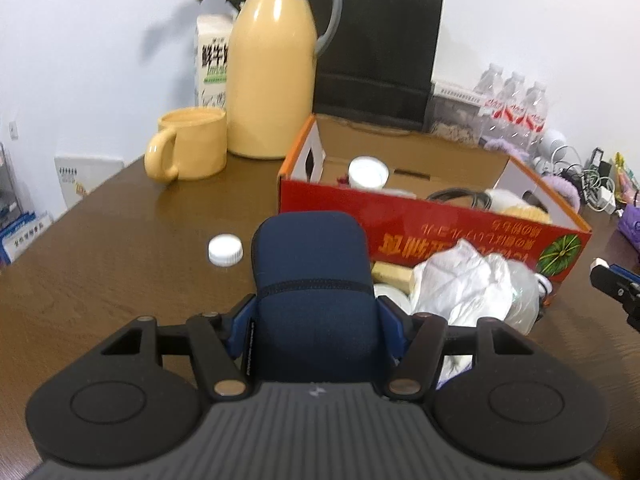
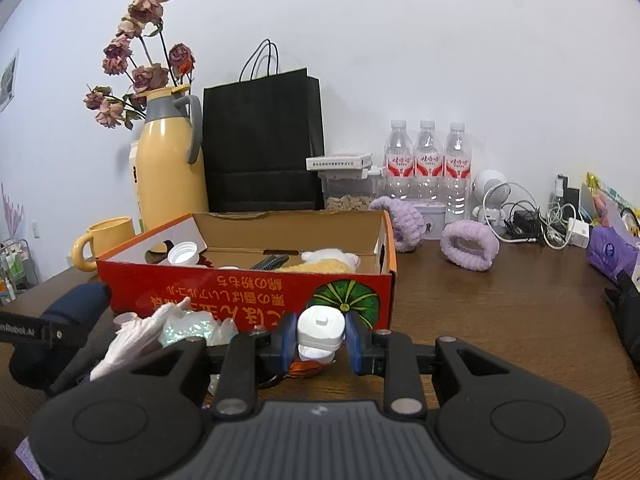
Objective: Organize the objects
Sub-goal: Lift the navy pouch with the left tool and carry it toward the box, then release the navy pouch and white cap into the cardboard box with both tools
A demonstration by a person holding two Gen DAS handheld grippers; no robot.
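Note:
My left gripper [image 1: 316,318] is shut on a navy blue soft pouch [image 1: 310,252], which stands up between its blue pads, just in front of the red cardboard box [image 1: 440,216]. The pouch [image 2: 76,304] also shows at the left edge of the right wrist view. My right gripper [image 2: 321,344] is shut on a small white plastic piece [image 2: 320,326] near the box's front right corner [image 2: 384,292]. Inside the box lie a white-lidded jar [image 2: 183,254], a plush toy [image 2: 332,260] and a dark item.
A loose white cap [image 1: 225,250] lies on the brown table [image 1: 100,260]. Crumpled white bags [image 1: 468,284] sit against the box front. A yellow mug [image 1: 192,148], yellow jug [image 1: 272,80] and black paper bag [image 2: 264,144] stand behind. Water bottles [image 2: 428,160], purple bands [image 2: 468,246] and cables [image 2: 532,220] are at right.

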